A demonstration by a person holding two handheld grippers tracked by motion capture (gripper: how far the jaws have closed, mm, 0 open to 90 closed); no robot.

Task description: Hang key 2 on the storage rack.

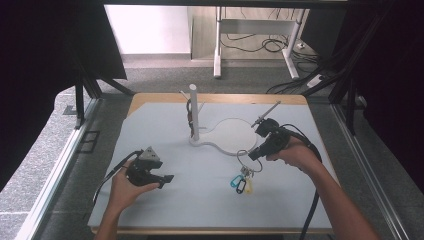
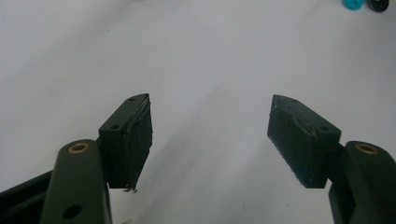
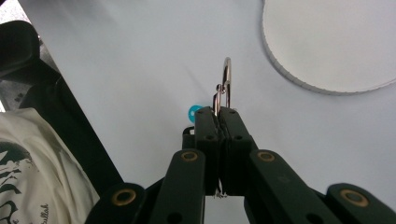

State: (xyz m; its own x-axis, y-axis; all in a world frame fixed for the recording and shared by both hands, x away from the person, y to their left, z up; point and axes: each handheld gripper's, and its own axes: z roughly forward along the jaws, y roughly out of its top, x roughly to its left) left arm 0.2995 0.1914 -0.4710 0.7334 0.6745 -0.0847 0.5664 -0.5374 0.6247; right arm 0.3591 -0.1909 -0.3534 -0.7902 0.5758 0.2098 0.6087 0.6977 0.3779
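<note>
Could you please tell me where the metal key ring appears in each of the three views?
High view: the key ring lies right of centre, at the right tongs.
Left gripper view: I can't make it out; tags sit at the top right edge.
Right gripper view: centre, rising from the shut jaws.
Shared landmark: the teal tag.
</note>
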